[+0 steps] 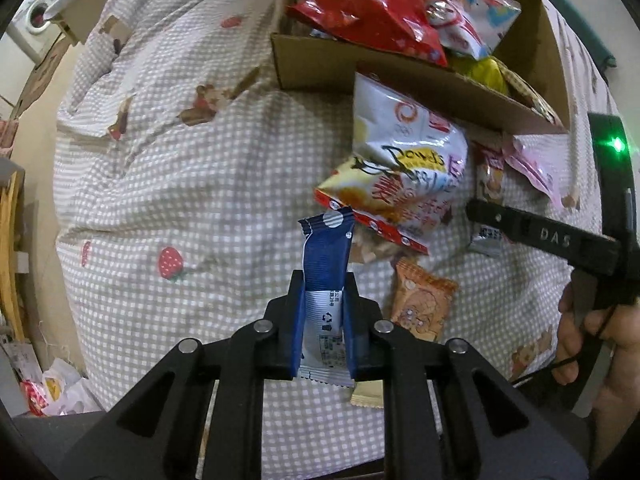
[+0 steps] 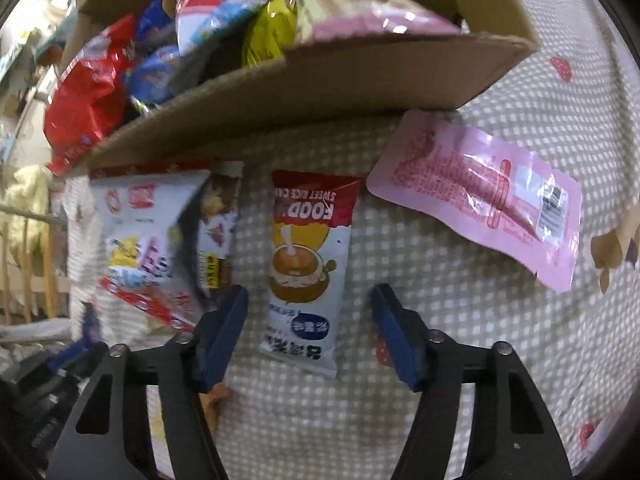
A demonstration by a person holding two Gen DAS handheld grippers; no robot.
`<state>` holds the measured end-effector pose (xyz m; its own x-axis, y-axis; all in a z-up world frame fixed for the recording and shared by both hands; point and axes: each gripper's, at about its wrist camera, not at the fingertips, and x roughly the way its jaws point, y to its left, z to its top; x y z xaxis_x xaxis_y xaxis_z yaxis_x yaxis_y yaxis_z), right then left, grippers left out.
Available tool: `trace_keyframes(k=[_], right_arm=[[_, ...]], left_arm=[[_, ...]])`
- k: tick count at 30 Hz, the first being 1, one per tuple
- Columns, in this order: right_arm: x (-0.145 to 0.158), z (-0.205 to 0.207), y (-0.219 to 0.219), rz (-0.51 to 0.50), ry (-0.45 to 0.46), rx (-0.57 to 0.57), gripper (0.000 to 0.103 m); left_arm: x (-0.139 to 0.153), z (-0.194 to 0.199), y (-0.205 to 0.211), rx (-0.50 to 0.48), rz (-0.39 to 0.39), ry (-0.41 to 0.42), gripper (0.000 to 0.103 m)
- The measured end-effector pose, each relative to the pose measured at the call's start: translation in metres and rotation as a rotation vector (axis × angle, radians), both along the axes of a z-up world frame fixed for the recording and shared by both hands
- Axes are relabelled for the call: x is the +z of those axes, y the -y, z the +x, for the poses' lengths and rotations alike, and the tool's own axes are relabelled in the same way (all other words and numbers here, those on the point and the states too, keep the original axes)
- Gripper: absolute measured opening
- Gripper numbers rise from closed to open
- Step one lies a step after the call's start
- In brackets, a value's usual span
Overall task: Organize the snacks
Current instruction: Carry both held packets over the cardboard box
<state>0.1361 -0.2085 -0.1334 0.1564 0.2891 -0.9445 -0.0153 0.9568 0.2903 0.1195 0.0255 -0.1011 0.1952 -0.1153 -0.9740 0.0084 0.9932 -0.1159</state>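
Cardboard box [image 1: 400, 76] partly filled — left gripper [image 1: 323, 312] clamps a blue packet [image 1: 326, 256], right gripper [image 2: 310, 332] straddles the rice-cake packet [image 2: 308, 264], fingers apart — several remain on the bed [image 1: 180, 180].

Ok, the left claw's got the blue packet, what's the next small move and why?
Probably carry the blue packet, clamped in the left claw, over the cardboard box wall and release it: the box already holds other snacks, and more lie loose on the checked cloth.
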Motion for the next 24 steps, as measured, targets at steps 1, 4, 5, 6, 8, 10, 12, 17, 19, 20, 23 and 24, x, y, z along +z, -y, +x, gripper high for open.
trace_keyframes(k=[1,4,5,6,8,10,12,17,19,20,23,24], right_arm=[[0.0,0.0,0.001,-0.003,0.004,0.004,0.054],[0.002,-0.002,0.004,-0.01,0.012,0.014,0.034],[0.004,-0.004,0.005,-0.004,0.015,0.015,0.034],[0.005,-0.007,0.006,-0.001,0.019,0.02,0.034],[0.008,-0.013,0.005,0.004,0.026,0.03,0.034],[0.011,-0.021,0.007,0.023,0.027,0.037,0.034],[0.016,-0.03,0.012,0.038,0.031,0.048,0.034],[0.033,-0.052,0.015,0.087,0.045,0.067,0.034],[0.042,-0.06,0.016,0.118,0.056,0.072,0.034],[0.048,-0.063,0.017,0.141,0.064,0.075,0.034],[0.071,-0.066,0.023,0.18,0.121,0.087,0.034],[0.078,-0.064,0.027,0.19,0.144,0.087,0.034]], left_arm=[[0.0,0.0,-0.001,0.009,0.01,0.004,0.014],[0.003,0.002,-0.009,0.038,-0.002,0.012,0.014],[0.005,0.003,-0.011,0.044,-0.005,0.018,0.014],[0.007,0.003,-0.012,0.044,-0.002,0.024,0.014],[0.009,0.001,-0.011,0.039,0.005,0.037,0.014],[0.012,0.0,-0.012,0.037,0.01,0.046,0.014],[0.015,0.0,-0.013,0.041,0.015,0.057,0.014],[0.028,-0.023,-0.007,0.065,0.005,0.087,0.014],[0.036,-0.026,-0.009,0.071,-0.009,0.115,0.014],[0.04,-0.031,-0.004,0.072,-0.012,0.128,0.014],[0.057,-0.025,0.005,0.071,-0.03,0.178,0.014],[0.067,-0.023,0.006,0.069,-0.027,0.201,0.014]])
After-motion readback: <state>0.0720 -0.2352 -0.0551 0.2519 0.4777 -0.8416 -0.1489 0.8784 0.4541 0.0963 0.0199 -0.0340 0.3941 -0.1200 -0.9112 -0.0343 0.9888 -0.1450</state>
